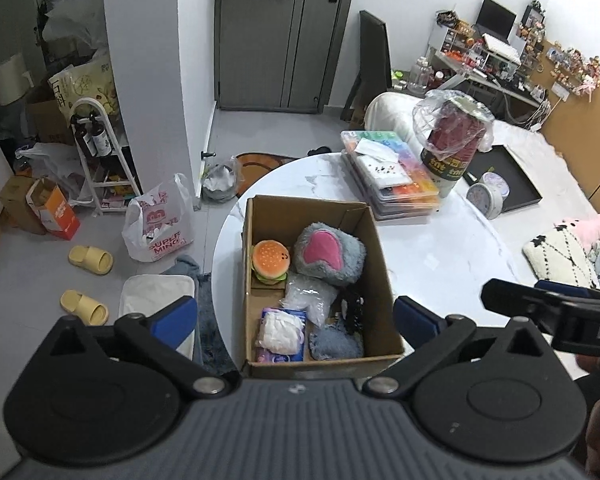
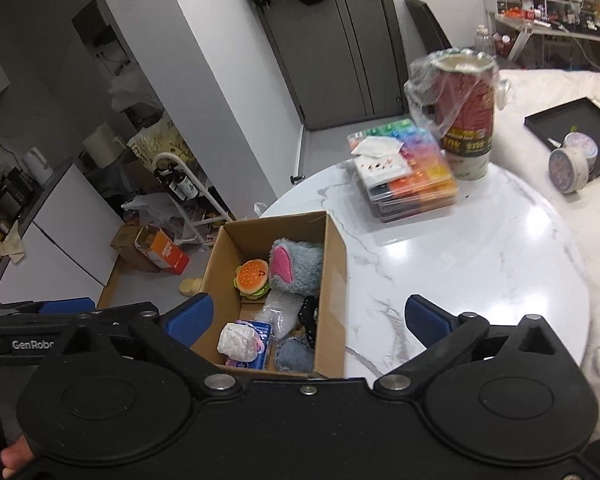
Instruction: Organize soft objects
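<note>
An open cardboard box (image 1: pixel 376 240) (image 2: pixel 334 272) stands on the white marble round table (image 1: pixel 440 248) (image 2: pixel 480 248). Inside lie a burger plush (image 1: pixel 270 261) (image 2: pixel 253 278), a grey plush with a pink patch (image 1: pixel 328 254) (image 2: pixel 294 266), a clear plastic bag (image 1: pixel 310 298), a tissue pack with a white wad on it (image 1: pixel 280 334) (image 2: pixel 246 340), a black item (image 1: pixel 352 308) and a denim piece (image 1: pixel 334 342) (image 2: pixel 294 354). My left gripper (image 1: pixel 296 320) is open and empty above the box's near edge. My right gripper (image 2: pixel 308 316) is open and empty above the box; it also shows in the left wrist view (image 1: pixel 548 304).
A stack of colourful plastic cases (image 1: pixel 392 176) (image 2: pixel 408 168), a wrapped red cup (image 1: pixel 454 140) (image 2: pixel 466 112) and round clocks (image 1: pixel 486 196) (image 2: pixel 570 164) stand at the table's far side. A black tray (image 1: pixel 516 176) lies on the bed. Bags, slippers (image 1: pixel 90 260) and a rack crowd the floor to the left.
</note>
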Motion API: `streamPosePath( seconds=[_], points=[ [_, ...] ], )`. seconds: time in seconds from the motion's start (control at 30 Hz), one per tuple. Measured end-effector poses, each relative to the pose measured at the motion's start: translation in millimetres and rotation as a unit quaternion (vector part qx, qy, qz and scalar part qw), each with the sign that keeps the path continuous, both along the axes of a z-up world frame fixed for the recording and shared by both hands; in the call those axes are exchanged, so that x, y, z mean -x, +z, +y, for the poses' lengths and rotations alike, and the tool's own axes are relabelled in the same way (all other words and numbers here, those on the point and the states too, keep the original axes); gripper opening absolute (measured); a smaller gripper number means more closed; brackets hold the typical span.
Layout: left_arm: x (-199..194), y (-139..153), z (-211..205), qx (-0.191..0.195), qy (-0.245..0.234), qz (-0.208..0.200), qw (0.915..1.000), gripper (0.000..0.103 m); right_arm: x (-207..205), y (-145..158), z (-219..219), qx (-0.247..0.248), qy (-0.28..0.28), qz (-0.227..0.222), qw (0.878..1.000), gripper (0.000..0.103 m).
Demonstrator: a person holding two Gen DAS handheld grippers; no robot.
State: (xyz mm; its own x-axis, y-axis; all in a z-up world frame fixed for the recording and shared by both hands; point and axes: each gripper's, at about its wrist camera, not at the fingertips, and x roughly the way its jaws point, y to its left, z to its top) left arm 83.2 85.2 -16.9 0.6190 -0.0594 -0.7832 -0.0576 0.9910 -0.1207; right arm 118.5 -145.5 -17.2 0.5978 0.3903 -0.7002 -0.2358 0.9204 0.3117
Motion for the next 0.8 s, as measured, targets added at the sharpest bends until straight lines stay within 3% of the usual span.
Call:
streamPosePath(
  seconds=[0.43, 0.8],
  points=[
    [47.9, 19.3, -13.8, 0.0, -0.018, -0.041, 0.999, 0.103, 47.1, 30.5, -25.7, 0.001, -0.005, -0.044, 0.999, 0.103],
    [72.0, 20.0, -28.7, -0.013, -0.02, -0.058, 0.998, 0.103, 79.8, 24.3, -43.2, 0.004, -0.026, -0.049, 0.998, 0.103]
  ],
)
